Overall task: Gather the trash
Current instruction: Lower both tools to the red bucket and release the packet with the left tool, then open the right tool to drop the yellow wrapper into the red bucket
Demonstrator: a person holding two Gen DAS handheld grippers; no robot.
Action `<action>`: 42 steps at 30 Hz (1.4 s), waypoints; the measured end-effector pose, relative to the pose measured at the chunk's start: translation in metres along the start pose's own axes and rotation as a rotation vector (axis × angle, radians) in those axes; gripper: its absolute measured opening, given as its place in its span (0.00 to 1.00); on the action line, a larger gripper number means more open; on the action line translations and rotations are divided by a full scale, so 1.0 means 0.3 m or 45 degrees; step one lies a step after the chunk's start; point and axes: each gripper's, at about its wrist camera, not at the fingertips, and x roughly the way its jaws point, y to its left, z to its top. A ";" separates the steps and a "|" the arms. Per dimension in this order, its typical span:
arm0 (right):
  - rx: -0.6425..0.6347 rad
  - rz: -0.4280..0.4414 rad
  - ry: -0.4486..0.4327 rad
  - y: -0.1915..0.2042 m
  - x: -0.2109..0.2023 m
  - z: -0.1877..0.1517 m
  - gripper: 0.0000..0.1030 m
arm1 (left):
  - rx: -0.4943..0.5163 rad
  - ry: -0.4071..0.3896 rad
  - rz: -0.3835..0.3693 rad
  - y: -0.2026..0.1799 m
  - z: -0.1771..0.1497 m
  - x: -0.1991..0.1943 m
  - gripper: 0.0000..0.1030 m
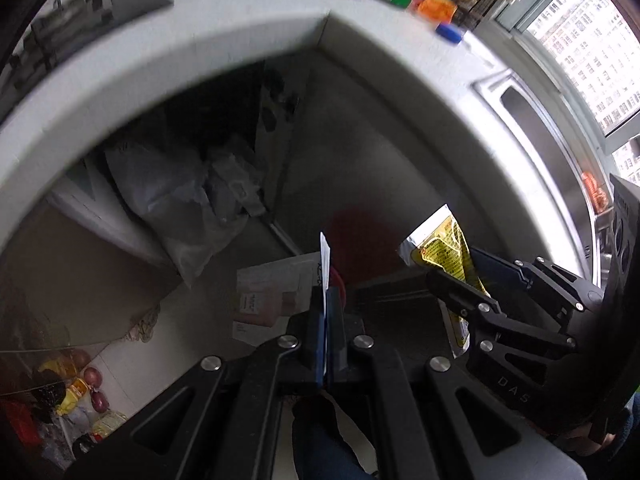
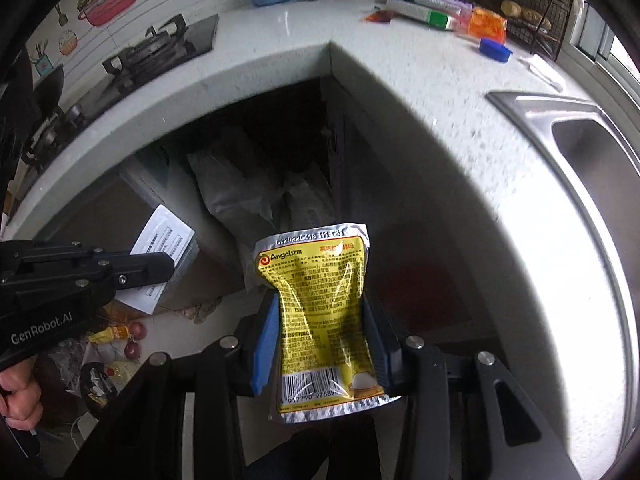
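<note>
Right wrist view: a crinkled yellow-and-silver foil packet (image 2: 322, 316) with a barcode stands at lower centre, pinched between the blue pads (image 2: 265, 344) of the right gripper (image 2: 320, 344). At left, the left gripper (image 2: 158, 266) is clamped on a white printed paper sheet (image 2: 162, 240). Behind them, the white speckled countertop (image 2: 400, 92) curves across the upper frame.

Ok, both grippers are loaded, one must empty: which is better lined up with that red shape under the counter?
Left, probably: the left gripper aims its white card straight at the red shape; the right gripper aims its yellow packet left of it.
</note>
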 end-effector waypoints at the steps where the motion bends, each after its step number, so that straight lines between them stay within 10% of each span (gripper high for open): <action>1: 0.000 -0.008 0.013 0.000 0.041 -0.025 0.37 | -0.007 0.025 0.002 0.016 -0.018 0.051 0.00; 12: 0.095 -0.044 0.145 -0.104 0.470 -0.208 0.37 | 0.013 0.200 -0.053 0.091 -0.155 0.538 0.00; 25: 0.131 -0.138 0.162 -0.196 0.632 -0.345 0.37 | 0.156 0.288 -0.130 0.040 -0.163 0.897 0.01; 32: 0.169 -0.155 0.172 -0.239 0.633 -0.388 0.37 | 0.139 0.260 -0.110 0.048 -0.135 0.927 0.57; 42: 0.117 -0.096 0.146 -0.215 0.603 -0.338 0.38 | 0.124 0.245 -0.009 0.111 -0.142 0.818 0.60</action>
